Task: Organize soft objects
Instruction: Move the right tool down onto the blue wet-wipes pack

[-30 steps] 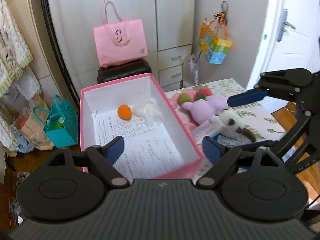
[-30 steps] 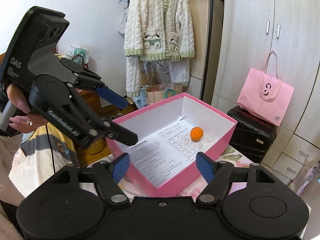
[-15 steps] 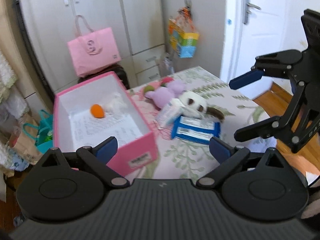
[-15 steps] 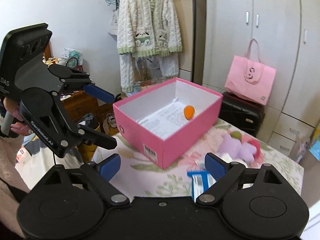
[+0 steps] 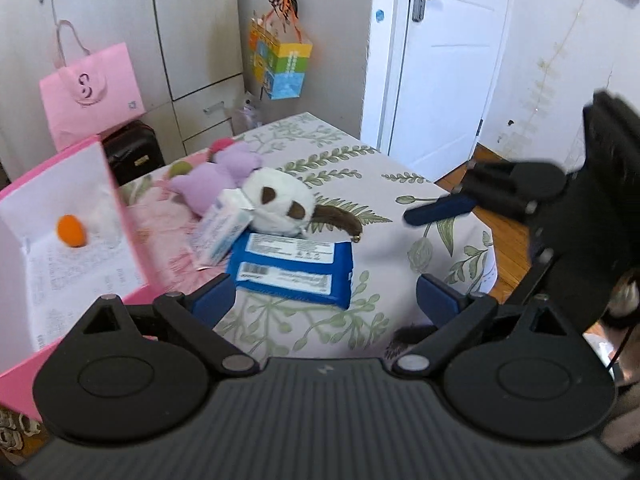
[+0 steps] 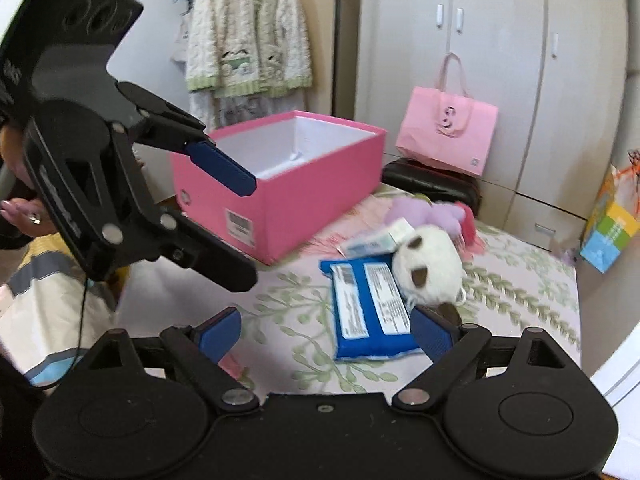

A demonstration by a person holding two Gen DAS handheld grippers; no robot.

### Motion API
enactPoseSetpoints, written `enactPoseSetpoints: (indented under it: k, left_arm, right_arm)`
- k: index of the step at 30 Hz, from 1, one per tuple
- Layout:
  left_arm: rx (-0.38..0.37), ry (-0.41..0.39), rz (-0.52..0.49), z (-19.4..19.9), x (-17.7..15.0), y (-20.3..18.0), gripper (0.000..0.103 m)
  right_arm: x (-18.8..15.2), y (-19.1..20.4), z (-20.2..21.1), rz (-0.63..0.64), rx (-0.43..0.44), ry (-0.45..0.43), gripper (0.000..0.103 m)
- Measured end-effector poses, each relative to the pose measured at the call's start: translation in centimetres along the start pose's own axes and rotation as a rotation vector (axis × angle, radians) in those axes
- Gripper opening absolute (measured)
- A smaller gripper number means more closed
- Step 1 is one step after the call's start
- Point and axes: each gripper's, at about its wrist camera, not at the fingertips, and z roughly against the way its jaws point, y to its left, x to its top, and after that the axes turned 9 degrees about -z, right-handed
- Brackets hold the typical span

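A pink box [image 6: 304, 184] stands open on the leaf-print table [image 5: 360, 184]; an orange ball [image 5: 71, 231] lies inside it. Beside the box lie a white plush with brown patches [image 5: 280, 204], a purple plush [image 5: 216, 178], a small white tissue pack [image 5: 222, 230] and a blue wipes pack [image 5: 296, 270]. The wipes pack [image 6: 370, 308] and white plush [image 6: 426, 266] also show in the right wrist view. My left gripper [image 5: 324, 300] is open and empty just short of the wipes pack. My right gripper [image 6: 326, 330] is open and empty over the table, near the pack.
A pink paper bag [image 5: 90, 92] sits on a black case [image 5: 134, 152] by the wardrobe. A colourful bag [image 5: 280, 64] hangs on the wall. A white door [image 5: 436, 60] is at the right. A cardigan [image 6: 248, 28] hangs behind the box.
Both grippers have swung away from the pink box toward the pile of soft things on the table. The wipes pack and plush now lie between the fingers' views. Both stay open.
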Motion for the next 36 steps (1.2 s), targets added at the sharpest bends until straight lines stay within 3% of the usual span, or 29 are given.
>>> enactPoseSetpoints:
  k: [7,12,16,19,21,27,36]
  left_arm:
    - [0.06,-0.027,0.032,-5.4,0.4,-0.7,0.095]
    - [0.185,-0.003,0.079,-8.4,0.1,1.0,0.094]
    - [0.181,0.025,0.125,-10.2,0.0,2.6,0.079]
    - [0.174,0.046,0.161,-11.6,-0.3,3.4,0.079]
    - [0.19,0.057,0.18,-12.5,-0.3,3.7,0.079]
    - [0.297,0.045,0.187,-13.2,-0.6,4.0,0.081]
    - [0.223,0.054,0.288,-12.9,-1.3,4.7,0.081]
  right_arm:
    - [-2.9,-2.3,-3.5,-0.068,-0.04,-0.065,0.094]
    - [-3.3,-3.6,-5.6,-0.1,-0.026,-0.079,0.094]
    - [-3.3,-4.0,-7.4,-0.088,-0.064,-0.072,0.094]
    - [-2.9,-3.6,-8.5,-0.043,-0.106,-0.071,0.094]
    - [-2.7,-3.6,-9.2,-0.022,-0.085,-0.075,0.094]
    - [-2.5,-4.3,-10.6,-0.029,-0.1,-0.04,0.094]
    - [-3.7,-5.0,-8.5,0.012,-0.162,-0.032,0.094]
